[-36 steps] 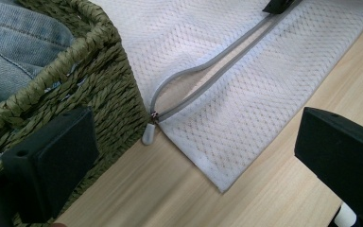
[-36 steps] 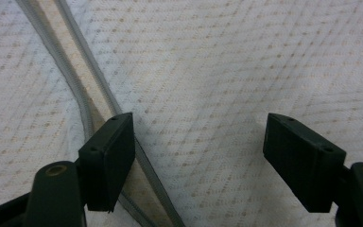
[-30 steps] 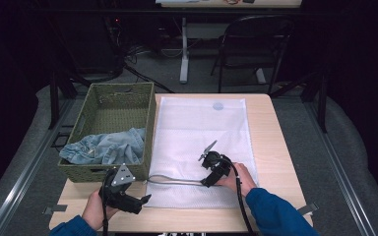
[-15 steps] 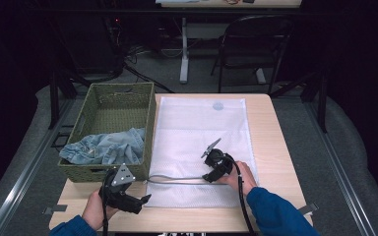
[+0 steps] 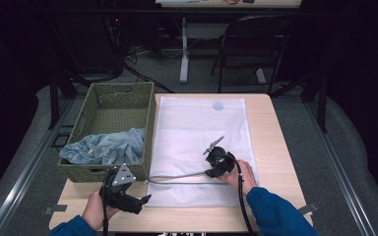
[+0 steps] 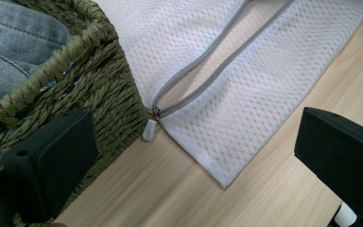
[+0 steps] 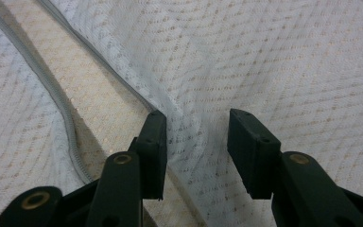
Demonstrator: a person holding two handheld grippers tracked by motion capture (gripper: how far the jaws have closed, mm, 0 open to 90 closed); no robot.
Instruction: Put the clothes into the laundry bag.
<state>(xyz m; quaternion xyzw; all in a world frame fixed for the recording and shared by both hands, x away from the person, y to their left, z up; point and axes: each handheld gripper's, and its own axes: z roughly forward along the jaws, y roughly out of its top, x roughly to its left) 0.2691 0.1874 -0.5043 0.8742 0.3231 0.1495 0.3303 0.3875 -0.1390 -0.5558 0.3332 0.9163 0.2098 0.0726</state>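
Jaws of the right gripper (image 7: 196, 142) have just been closing, half-narrowed, gathering the unzipped white mesh laundry bag's (image 5: 202, 132) upper layer; faded blue jeans (image 5: 106, 147) are waiting in the green woven basket (image 5: 145, 128).

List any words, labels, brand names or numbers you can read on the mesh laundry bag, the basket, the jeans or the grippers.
None: no readable text in any view.
Mesh laundry bag: a small round bluish patch near its far edge, too small to read.
Zipper pull: plain, unmarked.
Woven basket and jeans: no tag or print visible.
Left gripper and right gripper: no markings on the black jaws.
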